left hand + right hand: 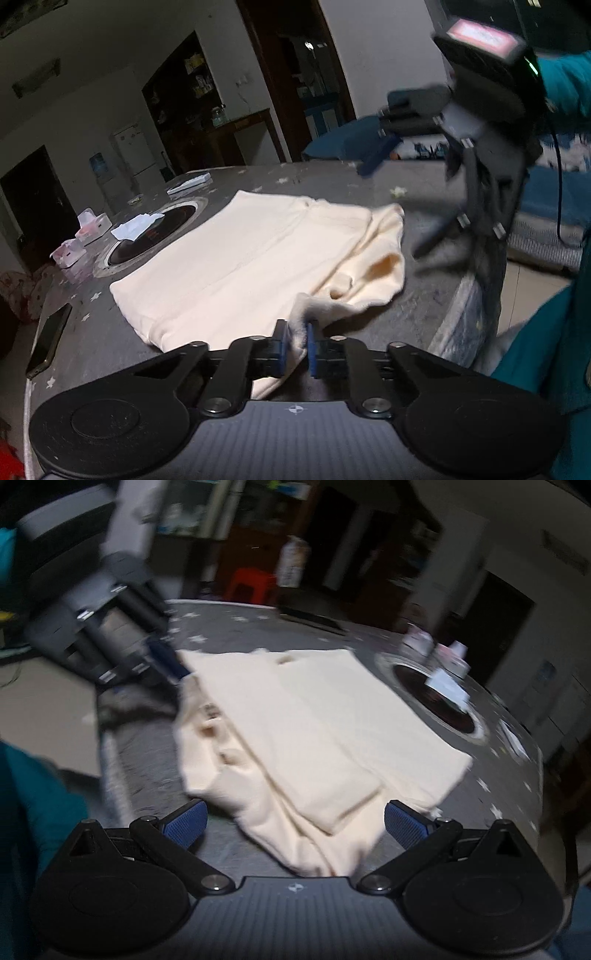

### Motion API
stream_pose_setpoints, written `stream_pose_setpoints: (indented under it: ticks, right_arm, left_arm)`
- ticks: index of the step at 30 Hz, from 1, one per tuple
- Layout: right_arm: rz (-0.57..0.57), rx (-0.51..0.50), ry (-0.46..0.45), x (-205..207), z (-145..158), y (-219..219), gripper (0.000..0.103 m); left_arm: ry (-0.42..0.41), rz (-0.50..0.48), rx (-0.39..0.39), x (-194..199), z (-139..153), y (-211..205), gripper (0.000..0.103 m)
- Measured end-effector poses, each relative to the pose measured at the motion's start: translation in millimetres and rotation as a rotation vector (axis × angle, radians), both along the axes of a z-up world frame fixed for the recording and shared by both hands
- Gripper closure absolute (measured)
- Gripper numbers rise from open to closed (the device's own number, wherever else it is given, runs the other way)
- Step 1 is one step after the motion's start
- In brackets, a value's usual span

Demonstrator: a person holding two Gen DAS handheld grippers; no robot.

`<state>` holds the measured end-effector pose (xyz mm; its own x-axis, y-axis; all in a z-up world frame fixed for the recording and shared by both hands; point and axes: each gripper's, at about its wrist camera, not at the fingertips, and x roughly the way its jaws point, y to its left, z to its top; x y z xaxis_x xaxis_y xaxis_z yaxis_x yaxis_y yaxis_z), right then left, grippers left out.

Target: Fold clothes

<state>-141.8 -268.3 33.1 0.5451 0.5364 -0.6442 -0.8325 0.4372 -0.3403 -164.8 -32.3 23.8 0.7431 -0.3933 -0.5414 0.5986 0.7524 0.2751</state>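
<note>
A cream garment (258,254) lies on the grey table (424,302), near the edge where the person in a teal sleeve (565,85) stands. Most of it is already folded into a flat, layered rectangle, so I judge the job more than half done; what is left is the bunched, rumpled end nearest that edge, which has yet to be smoothed and turned over. The left hand-held gripper (295,343) is clamped on a corner of this loose end, cloth pinched between its blue pads. The right hand-held gripper (293,821) hangs over the cloth with its jaws spread wide, holding nothing. The garment's long axis runs from the table's edge toward the round dark inset (155,236), tidy end farthest in.
</note>
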Motion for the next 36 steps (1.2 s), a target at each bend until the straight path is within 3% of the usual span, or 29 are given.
stream_pose_setpoints:
  ticks: [5,9,11,13,16,18,22,29,30,32,33,36]
  right_arm:
    - [0.066,-0.020,-0.007,-5.3,-8.4,13.5,0.001]
    - [0.064,0.012,0.011,1.8,-11.9,22.5,0.016]
    - [0.052,0.024,0.022,7.5,-12.8,26.0,0.032]
    - [0.026,0.040,0.041,15.7,-12.5,27.7,0.059]
    - [-0.019,0.083,0.118,30.3,-9.4,25.3,0.076]
    - [-0.026,0.110,0.139,33.6,-6.6,21.6,0.082]
    - [-0.045,0.146,0.149,38.9,-1.3,17.4,0.083]
    - [-0.081,0.198,0.146,44.7,5.5,18.1,0.090]
    - [-0.087,0.207,0.145,44.9,6.2,17.4,0.091]
    - [-0.093,0.226,0.145,43.8,7.8,15.7,0.093]
    - [-0.094,0.229,0.141,43.1,8.3,15.2,0.094]
    - [-0.087,0.237,0.128,37.0,10.6,13.8,0.095]
  left_arm:
    - [0.011,0.057,-0.094,19.0,15.4,10.6,0.095]
    - [0.023,0.077,-0.141,36.0,22.5,15.6,0.095]
    - [0.034,0.089,-0.159,43.0,24.0,17.5,0.095]
    - [0.047,0.098,-0.174,46.3,23.9,20.1,0.095]
    - [0.059,0.104,-0.174,43.7,21.9,24.2,0.091]
    - [0.064,0.110,-0.165,37.3,19.6,27.9,0.090]
    - [0.050,0.112,-0.121,21.5,13.7,33.6,0.060]
    - [0.004,0.073,0.027,7.5,-3.4,28.4,0.059]
    - [-0.004,0.066,0.047,5.8,-6.0,27.1,0.061]
    - [-0.017,0.067,0.071,3.8,-10.0,26.4,0.083]
    - [-0.015,0.070,0.070,4.2,-10.6,27.3,0.088]
    - [-0.021,0.070,0.036,1.9,-4.9,32.1,0.093]
